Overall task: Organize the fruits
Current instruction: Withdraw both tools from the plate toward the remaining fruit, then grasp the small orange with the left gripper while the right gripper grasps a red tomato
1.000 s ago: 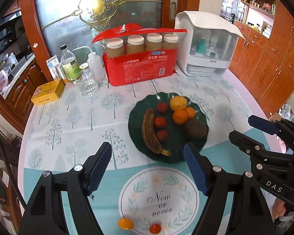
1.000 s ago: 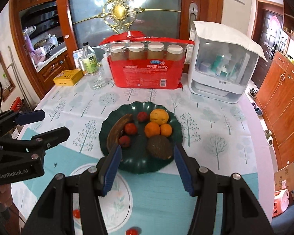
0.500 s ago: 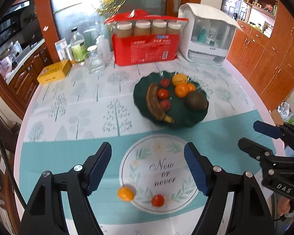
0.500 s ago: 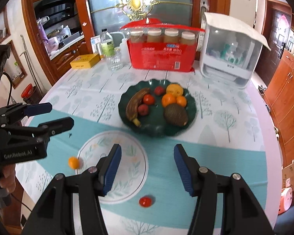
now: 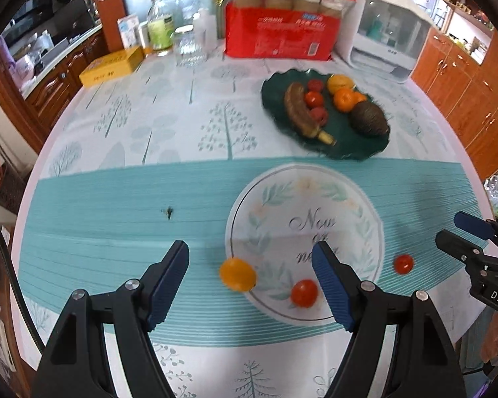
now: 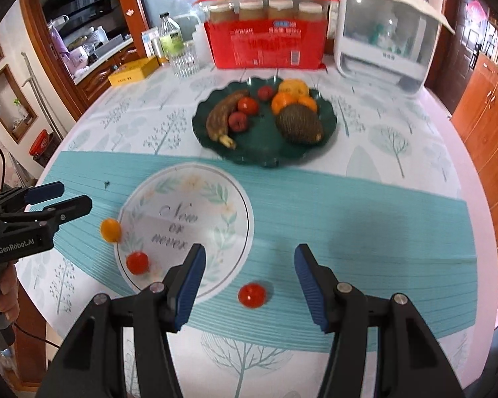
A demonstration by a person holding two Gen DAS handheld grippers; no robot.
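Note:
A dark green plate [image 5: 376, 147] [image 6: 327, 134] holds a brown banana [image 5: 298, 111], small red fruits, oranges and a rough brown fruit [image 6: 298, 122]. Loose on the tablecloth lie a small orange fruit [image 5: 238, 274] [image 6: 111, 230] and two red tomatoes [image 5: 303, 293] [image 5: 403, 263]. My left gripper [image 5: 250, 262] hangs open above the orange fruit, nothing touching its pads. My right gripper [image 6: 249, 265] is open over the nearer tomato [image 6: 252, 295]; the other tomato [image 6: 137, 262] lies to its left. Each gripper also shows at the edge of the other's view.
At the table's far side stand a red pack of jars [image 6: 267, 38], a white appliance [image 6: 385, 33], bottles and a glass [image 5: 191, 46], and a yellow box [image 5: 111, 66]. A hand [image 6: 6, 293] holds the left gripper's handle. Wooden cabinets surround the round table.
Both grippers have come down and back toward the table's near edge; the plate now sits farther off and the three loose fruits have come into view under the jaws. Jaw openings unchanged.

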